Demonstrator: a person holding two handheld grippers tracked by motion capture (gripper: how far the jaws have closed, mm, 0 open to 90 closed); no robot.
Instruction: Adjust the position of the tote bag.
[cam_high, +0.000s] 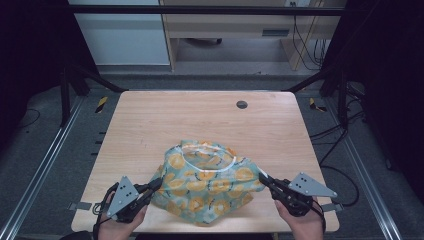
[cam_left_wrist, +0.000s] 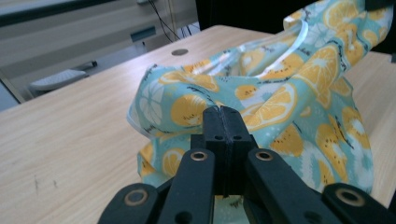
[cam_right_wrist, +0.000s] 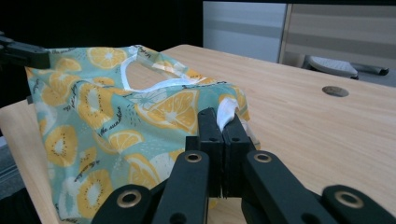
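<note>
A teal fabric garment printed with orange and lemon slices (cam_high: 207, 182) lay bunched on the near half of the wooden table (cam_high: 150, 120), its white-trimmed neck opening (cam_high: 207, 152) turned up and toward the far side. The cloth was drawn out to either side, held at its two near corners, with its lower middle sagging toward the table's front edge. The left gripper (cam_high: 159, 182) was clamped on the garment's left edge; in the left gripper view the two black jaws stood pressed together with the printed cloth (cam_left_wrist: 280, 107) pinched at their tips and rising beyond them. The right gripper (cam_high: 261, 176) was likewise clamped on the garment's right edge; in the right gripper view its jaws were closed on a fold of white-hemmed cloth (cam_right_wrist: 226, 112), and the rest of the garment (cam_right_wrist: 107, 135) spread away to the left of that view. Each gripper carried a grey three-cornered plate (cam_high: 312, 186) on top, and the person's hands (cam_high: 300, 222) entered from the near edge. A small round dark grommet (cam_high: 242, 104) sat in the table near its far edge, well apart from the garment. Beyond the table stood light-coloured cabinets (cam_high: 120, 35) and loose cables (cam_high: 307, 45) on the floor.
</note>
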